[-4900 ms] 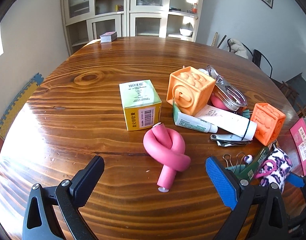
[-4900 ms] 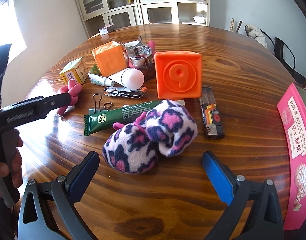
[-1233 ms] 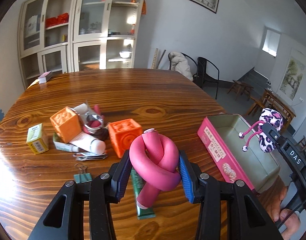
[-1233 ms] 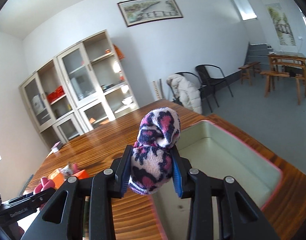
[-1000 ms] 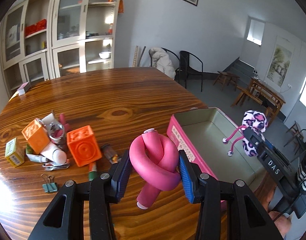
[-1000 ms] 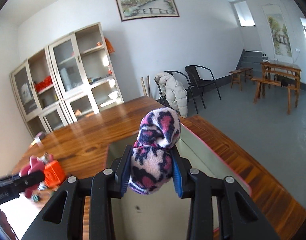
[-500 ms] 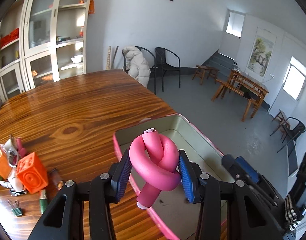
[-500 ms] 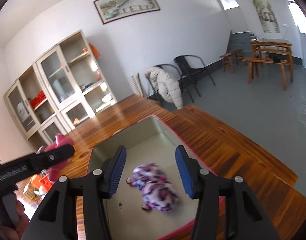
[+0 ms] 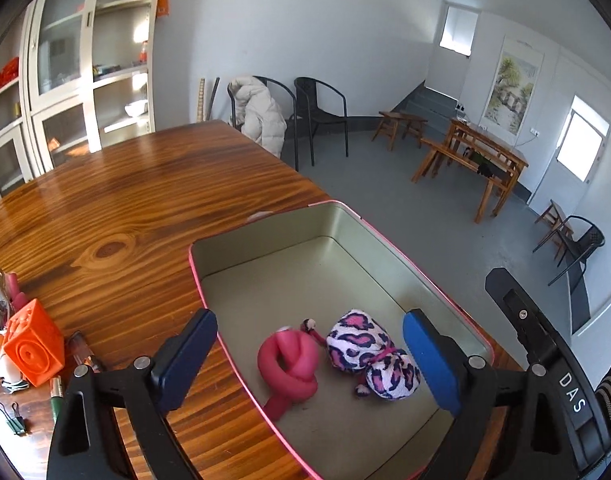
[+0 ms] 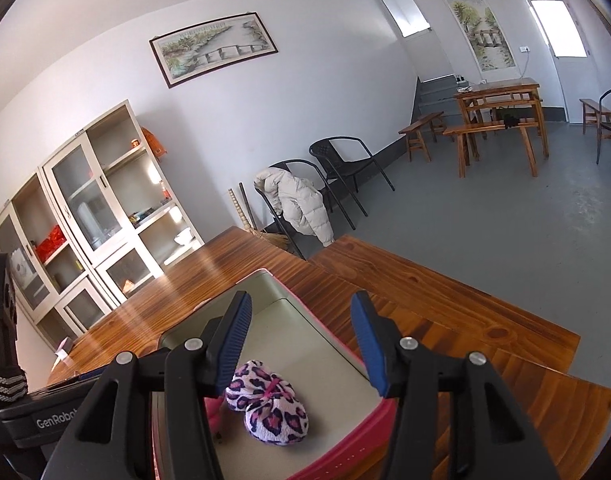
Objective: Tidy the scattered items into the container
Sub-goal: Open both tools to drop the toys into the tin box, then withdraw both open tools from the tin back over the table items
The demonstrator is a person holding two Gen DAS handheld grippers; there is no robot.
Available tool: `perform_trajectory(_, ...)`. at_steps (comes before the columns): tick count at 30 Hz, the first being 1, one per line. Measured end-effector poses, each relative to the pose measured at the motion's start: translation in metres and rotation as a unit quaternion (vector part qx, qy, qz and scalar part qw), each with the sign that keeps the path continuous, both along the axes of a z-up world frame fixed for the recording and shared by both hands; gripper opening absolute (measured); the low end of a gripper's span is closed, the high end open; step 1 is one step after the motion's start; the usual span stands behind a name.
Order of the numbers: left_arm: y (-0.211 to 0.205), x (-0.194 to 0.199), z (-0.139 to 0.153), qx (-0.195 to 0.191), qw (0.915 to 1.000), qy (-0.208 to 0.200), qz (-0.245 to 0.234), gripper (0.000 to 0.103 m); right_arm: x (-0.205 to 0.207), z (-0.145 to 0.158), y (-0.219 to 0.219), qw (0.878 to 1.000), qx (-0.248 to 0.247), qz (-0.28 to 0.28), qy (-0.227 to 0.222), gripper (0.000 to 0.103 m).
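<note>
A pink-rimmed metal tin (image 9: pixel 273 248) sits at the table's near right edge. A knotted pink foam roller (image 9: pixel 289 364) and a leopard-print plush (image 9: pixel 369 356) lie side by side on its floor. My left gripper (image 9: pixel 305 322) hangs above them, its jaws opening wide with nothing gripped between them. The right gripper (image 10: pixel 301 304) hovers over the tin (image 10: pixel 305 344), jaws opening and empty. Below it lies the plush (image 10: pixel 269 404), and only a sliver of the pink roller (image 10: pixel 214 408) shows behind the left finger.
Left of the tin on the wooden table (image 9: pixel 125 200) lie an orange cube (image 9: pixel 33 348), a green tube (image 9: pixel 57 396), binder clips (image 9: pixel 13 420) and a lighter (image 9: pixel 83 350). Right of the tin the table ends and grey floor follows.
The right gripper let the plush drop into the tin, then rolled. The left gripper carried the pink roller over the tin, opened, and the roller now lies beside the plush.
</note>
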State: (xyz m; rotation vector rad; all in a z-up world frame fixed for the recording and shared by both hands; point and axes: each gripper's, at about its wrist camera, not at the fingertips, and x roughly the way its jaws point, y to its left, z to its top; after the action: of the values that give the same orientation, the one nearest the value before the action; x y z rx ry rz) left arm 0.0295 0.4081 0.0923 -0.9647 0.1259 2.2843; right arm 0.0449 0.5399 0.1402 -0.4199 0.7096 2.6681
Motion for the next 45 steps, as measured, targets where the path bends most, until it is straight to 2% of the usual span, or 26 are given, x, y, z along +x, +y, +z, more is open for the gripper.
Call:
perform_trajectory(8,-0.021,-0.011,-0.006,-0.001,0.9993,-0.017,0.032,0.096,-0.004,-0.002,-0.006,1.000,0.010,0.012,-0.010,0.061)
perform_trajectory(12,-0.032,-0.011,-0.008,-0.014,0.9987,-0.013,0.048,0.096,-0.006,-0.004,-0.010,0.999,0.020,0.020,-0.018,0.080)
perform_trajectory(19,-0.059,-0.010,-0.007,-0.027,0.9973,-0.009,0.068,0.096,-0.008,-0.003,-0.027,0.997,0.063,0.032,-0.026,0.080)
perform_trajectory(26,-0.105,-0.014,-0.007,-0.023,0.9930,-0.014,0.115,0.096,-0.012,-0.003,-0.036,0.996,0.083,0.032,-0.030,0.082)
perform_trajectory(31,-0.146,-0.018,-0.015,-0.011,0.9872,-0.031,0.156,0.096,-0.015,-0.004,-0.040,0.995,0.093,0.025,-0.040,0.082)
perform_trajectory(38,-0.207,-0.019,-0.025,-0.007,0.9749,-0.032,0.220,0.096,-0.006,0.007,-0.071,0.984,0.177,-0.015,-0.016,0.082)
perform_trajectory(45,-0.271,-0.022,-0.035,-0.008,0.9577,-0.034,0.286,0.096,-0.015,0.015,-0.123,0.977,0.212,0.036,-0.005,0.083)
